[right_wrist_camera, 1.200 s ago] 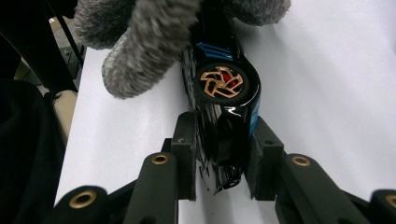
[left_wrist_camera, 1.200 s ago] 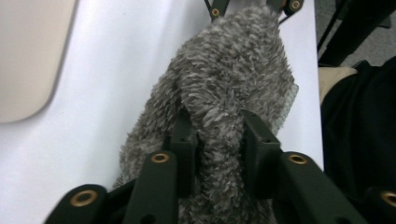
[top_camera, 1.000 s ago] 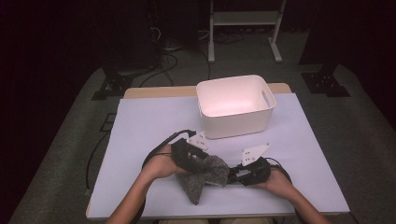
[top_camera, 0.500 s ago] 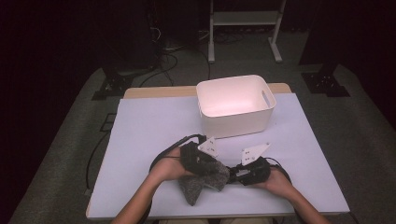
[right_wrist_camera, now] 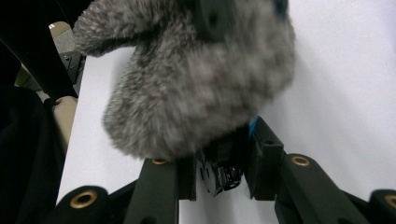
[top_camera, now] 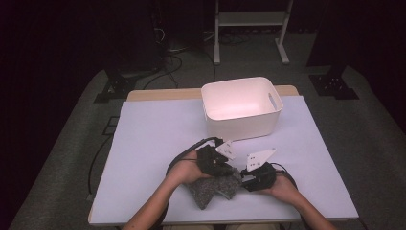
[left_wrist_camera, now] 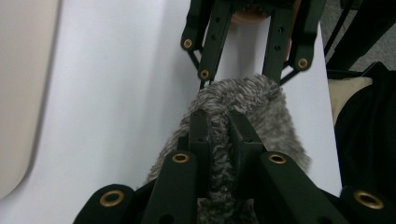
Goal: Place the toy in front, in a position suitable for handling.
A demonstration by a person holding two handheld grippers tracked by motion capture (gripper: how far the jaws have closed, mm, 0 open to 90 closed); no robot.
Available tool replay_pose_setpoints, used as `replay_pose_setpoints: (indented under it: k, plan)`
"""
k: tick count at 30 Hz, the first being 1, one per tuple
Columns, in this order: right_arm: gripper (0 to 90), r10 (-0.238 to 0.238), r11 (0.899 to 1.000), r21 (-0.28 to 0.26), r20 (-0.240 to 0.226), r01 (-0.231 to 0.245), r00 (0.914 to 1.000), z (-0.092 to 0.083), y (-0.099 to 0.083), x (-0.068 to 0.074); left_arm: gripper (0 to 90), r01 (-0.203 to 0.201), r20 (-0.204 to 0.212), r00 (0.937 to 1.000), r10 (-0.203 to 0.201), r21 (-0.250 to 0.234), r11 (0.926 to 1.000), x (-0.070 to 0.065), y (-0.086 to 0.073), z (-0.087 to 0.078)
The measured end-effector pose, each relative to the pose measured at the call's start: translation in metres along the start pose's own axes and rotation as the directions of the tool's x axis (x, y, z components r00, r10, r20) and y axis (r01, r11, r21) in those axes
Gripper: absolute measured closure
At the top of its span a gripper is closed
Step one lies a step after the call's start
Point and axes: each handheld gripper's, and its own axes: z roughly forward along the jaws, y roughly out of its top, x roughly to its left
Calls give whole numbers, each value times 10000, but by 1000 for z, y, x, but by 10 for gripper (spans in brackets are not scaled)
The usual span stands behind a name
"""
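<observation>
Lower centre of the high view | fuzzy grey cloth point(top_camera: 213, 189) lies on the desk point(top_camera: 158, 139) | left hand-held gripper point(left_wrist_camera: 219, 130) has just been closing, now pinching the cloth | right hand-held gripper point(right_wrist_camera: 224, 161) clamps its other edge | step: two-point grasp | next: likely lift toward white bin point(top_camera: 242, 108).

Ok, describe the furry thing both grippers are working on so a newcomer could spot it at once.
Start at the white bin at the far middle of the pale table, then come toward the person's edge. Between the left gripper and right gripper lies a grey fuzzy cover. It is the one soft, shaggy, dark-mottled thing there, pinched by both grippers' fingers.
</observation>
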Motion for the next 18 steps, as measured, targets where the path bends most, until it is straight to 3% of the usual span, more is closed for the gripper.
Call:
replay_pose_setpoints:
  k: [7, 12, 18]
  plan:
    - [680, -47, 10000, -33, 39, 47, 10000, 0, 0, 1, 816, 49, 5, 10000, -49, 137, 9999, 2, -11, -11]
    - [680, -68, 10000, -34, 66, 68, 10000, 1, 0, 1, 816, 341, -46, 9994, -340, 88, 9994, 4, -23, -20]
    - [661, -190, 9997, 141, 73, 189, 9998, 6, 2, 3, 815, -25, 270, 9996, 26, -31, 10000, 0, -10, -10]
